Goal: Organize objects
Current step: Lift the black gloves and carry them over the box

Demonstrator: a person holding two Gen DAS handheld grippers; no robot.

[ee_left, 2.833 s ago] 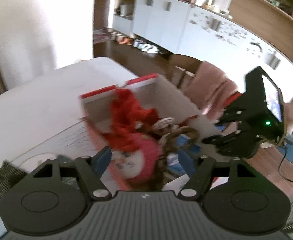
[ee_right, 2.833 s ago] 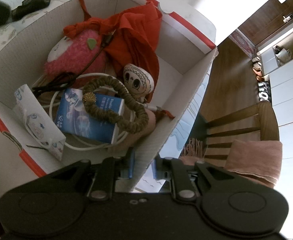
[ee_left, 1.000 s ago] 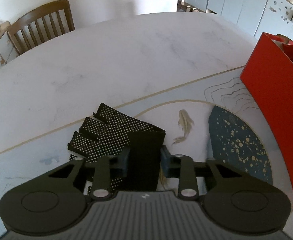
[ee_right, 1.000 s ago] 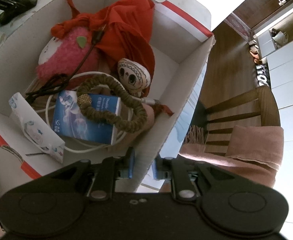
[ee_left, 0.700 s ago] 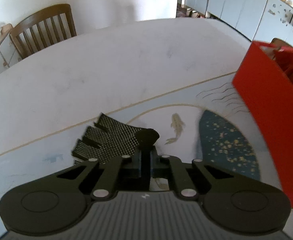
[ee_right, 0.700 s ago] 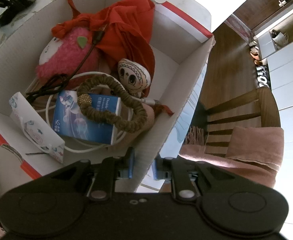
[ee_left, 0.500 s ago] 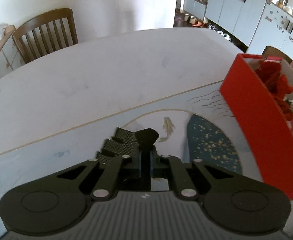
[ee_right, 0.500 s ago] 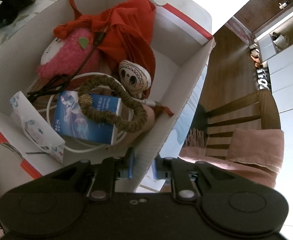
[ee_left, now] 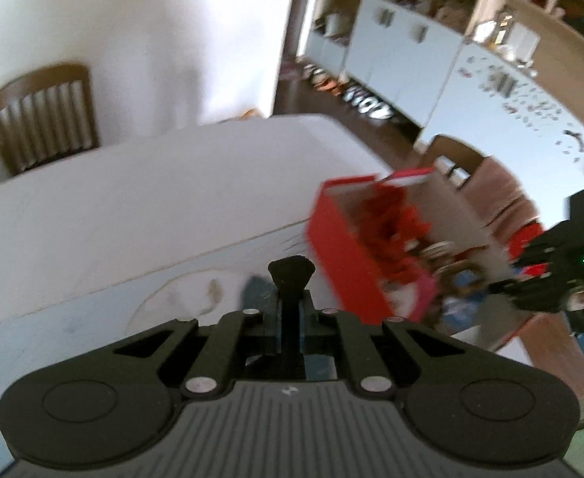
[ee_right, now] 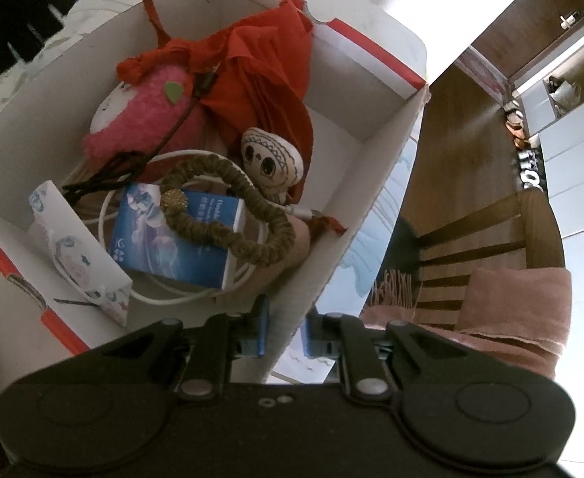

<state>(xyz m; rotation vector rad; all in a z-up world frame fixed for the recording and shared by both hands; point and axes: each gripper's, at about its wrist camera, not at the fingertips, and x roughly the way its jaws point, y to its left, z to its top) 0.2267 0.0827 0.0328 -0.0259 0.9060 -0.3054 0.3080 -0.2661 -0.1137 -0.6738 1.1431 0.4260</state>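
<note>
The left gripper, fingers clamped on the black glove, had lifted it clear of the surface where it lay a second earlier and swung toward the red box; the glove hung near the box's far corner in the right view, so the drop-in looked close. The right gripper remained pinched on the box's near wall, steadying it. Print on the blue packet inside was too small to read.

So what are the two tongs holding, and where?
The left tongs pinch the black glove by its cuff. The right tongs grip the box by its side wall.
</note>
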